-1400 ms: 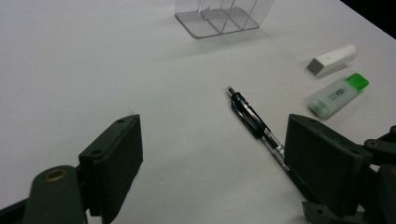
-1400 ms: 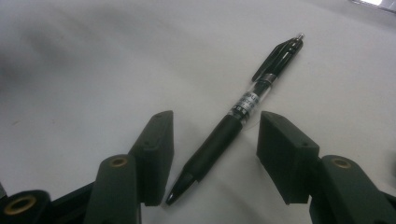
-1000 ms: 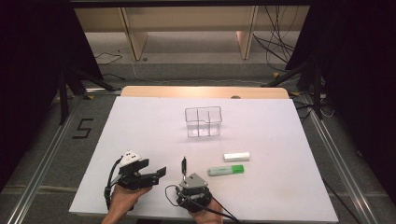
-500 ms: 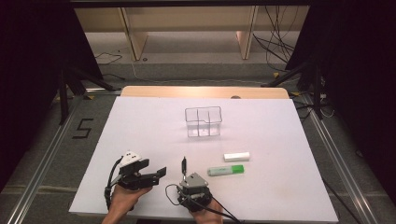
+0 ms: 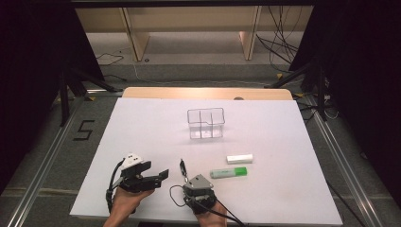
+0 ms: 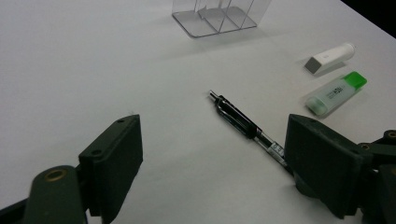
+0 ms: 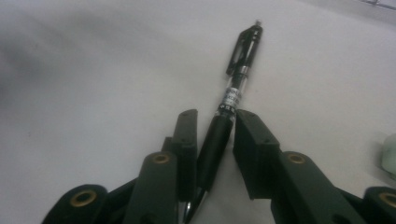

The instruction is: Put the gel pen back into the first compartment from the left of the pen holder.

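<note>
Nothing has shifted: right gripper jaws stay clamped on the black clip pen, left gripper jaws agape, lift pending.

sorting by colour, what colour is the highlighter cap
Green; the highlighter cap shows best in the left gripper view.

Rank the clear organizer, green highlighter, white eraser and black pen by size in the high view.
1. clear organizer
2. green highlighter
3. white eraser
The black pen is unsure: the right gripper covers part of it.
</note>
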Tool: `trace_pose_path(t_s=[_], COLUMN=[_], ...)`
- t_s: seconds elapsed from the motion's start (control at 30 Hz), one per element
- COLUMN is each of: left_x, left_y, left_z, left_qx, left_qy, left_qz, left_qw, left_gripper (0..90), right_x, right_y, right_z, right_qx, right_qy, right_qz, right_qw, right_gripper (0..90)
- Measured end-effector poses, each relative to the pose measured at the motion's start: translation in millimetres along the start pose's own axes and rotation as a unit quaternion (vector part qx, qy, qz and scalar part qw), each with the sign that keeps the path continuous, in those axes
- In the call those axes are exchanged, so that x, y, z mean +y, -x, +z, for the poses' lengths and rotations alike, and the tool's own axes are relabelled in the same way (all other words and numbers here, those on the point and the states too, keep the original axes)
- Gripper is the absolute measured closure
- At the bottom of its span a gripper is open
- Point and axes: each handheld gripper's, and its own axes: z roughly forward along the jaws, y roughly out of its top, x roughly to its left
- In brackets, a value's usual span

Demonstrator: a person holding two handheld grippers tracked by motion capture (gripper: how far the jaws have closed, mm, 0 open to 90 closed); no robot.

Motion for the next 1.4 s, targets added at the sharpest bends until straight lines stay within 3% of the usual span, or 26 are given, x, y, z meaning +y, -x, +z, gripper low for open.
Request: trace_pose_path(t_s=[0.17, 0.43, 0.9, 1.03, 1.23, 1.4], left_x=[-0.1, -0.1, 0.0, 0.1, 0.4, 0.5], left_y=[0.3, 0.0, -0.8, -1.3, -1.2, -2.5], left_z=[0.1, 0.3, 0.5, 0.7, 0.9, 1.2], left_qx=[-0.001, -0.001, 0.000, 0.000, -0.001, -0.003], left_qy=[0.000, -0.002, -0.003, -0.002, 0.000, -0.004], left_qz=[0.000, -0.001, -0.003, -0.004, -0.007, -0.006], left_qw=[1.0000, 1.0000, 1.0000, 1.0000, 1.0000, 1.0000], left_gripper=[19.2, 19.2, 19.2, 19.2, 19.2, 19.2], right_x=[-1.0, -1.8, 3.7, 11.5, 23.0, 20.3], right_y=[1.1, 1.1, 14.9, 21.9, 29.8, 30.5], right_z=[-0.1, -0.5, -11.4, -18.9, -30.3, -44.0], right_qx=[-0.008, -0.010, 0.017, 0.018, 0.017, 0.013], right_qy=[0.004, 0.008, 0.018, 0.029, 0.045, 0.062], right_qz=[0.005, 0.002, -0.008, -0.022, -0.064, -0.119], right_qw=[0.9999, 0.9999, 0.9997, 0.9992, 0.9968, 0.9909], right_gripper=[78.7, 80.0, 80.4, 80.3, 80.3, 80.3])
